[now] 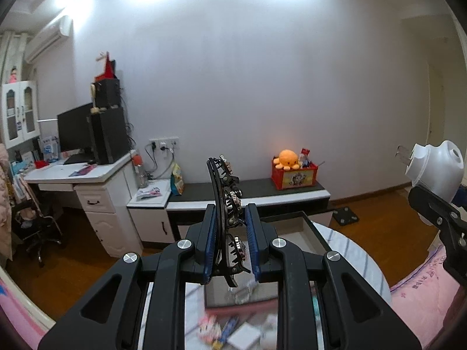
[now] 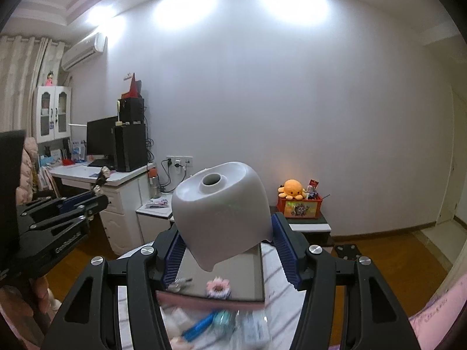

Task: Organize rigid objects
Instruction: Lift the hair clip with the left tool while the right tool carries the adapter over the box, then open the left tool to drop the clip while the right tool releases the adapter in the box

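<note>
Left tool [image 1: 230, 242]: its blue pads are closing on a black hair claw clip [image 1: 226, 204] with metallic studs, gripping it low so most of the curved clip is standing up above the fingers.
Right tool [image 2: 226, 243]: its jaws are spread wide and pressing on the sides of a white plug-in device [image 2: 221, 213], the round socket facing up; in the left view two metal prongs are showing on its far end.
Where both are: both things are hanging in the air, well above the tabletop [image 1: 353, 259], with the tools side by side and apart.
Step in hand, as I judge it: carrying each piece toward the box for sorting.
Doing it well: I would be lowering one tool at a time, keeping the clip upright so its teeth are not snagging the rim, and easing the bulky white device down flat, since the pads are only catching its smooth curved sides and it could be slipping.
Box [image 2: 262, 277]: a dark-rimmed open box is sitting below the tools; a pink flower-shaped item [image 2: 218, 287] and a small pale item are lying inside.
Loose pile [image 2: 216, 325]: blurred small things, a blue one among them, are lying on the striped cloth nearer the cameras, outside the box.
</note>
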A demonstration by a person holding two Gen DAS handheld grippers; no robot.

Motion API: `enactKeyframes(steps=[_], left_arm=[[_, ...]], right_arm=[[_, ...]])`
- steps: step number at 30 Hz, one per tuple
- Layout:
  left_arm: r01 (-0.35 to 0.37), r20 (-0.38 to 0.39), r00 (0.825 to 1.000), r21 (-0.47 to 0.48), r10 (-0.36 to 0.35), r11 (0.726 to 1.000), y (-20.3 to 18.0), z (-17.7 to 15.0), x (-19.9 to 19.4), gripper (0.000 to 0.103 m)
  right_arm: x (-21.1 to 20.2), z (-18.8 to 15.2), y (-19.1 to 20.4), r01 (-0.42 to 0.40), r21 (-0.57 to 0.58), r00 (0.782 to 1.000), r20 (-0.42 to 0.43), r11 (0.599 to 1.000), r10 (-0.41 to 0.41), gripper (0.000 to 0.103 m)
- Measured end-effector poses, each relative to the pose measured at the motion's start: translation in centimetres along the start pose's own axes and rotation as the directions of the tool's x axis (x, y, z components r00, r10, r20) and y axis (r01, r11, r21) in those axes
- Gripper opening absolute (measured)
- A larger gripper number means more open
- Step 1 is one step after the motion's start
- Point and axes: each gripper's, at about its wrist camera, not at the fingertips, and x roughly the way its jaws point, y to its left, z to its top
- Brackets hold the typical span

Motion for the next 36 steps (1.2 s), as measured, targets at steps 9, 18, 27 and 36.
enactKeyframes(steps=[9, 18, 27, 36], left_arm=[[0.0, -0.244, 0.97, 0.044, 0.011, 0.999, -1.3, 0.6, 16.4, 0.02], [-0.003, -0.491, 0.87, 0.073, 0.039, 0.997, -1.7, -3.8, 27.7, 0.02], [-0.014, -0.64, 0.766, 0.076, 0.059, 0.997, -1.5, -6.7, 31.5, 0.047], [-0.008, -0.569, 0.821, 0.068, 0.045, 0.998, -1.3, -5.3, 29.4, 0.08]], right_arm=[[14.4, 0.4, 0.2, -0.009, -0.017, 0.981, -0.195, 1.0, 0.006, 0.058], [27.6, -4.9, -1.1, -0.05, 0.011, 0.881, -0.471, 0.999, 0.049, 0.058], [32.3, -11.1, -2.0, -0.053, -0.021, 0.74, -0.672, 0.998, 0.025, 0.059], [31.4, -9.3, -2.2, -0.009, -0.007, 0.777, -0.63, 1.0, 0.003, 0.073]])
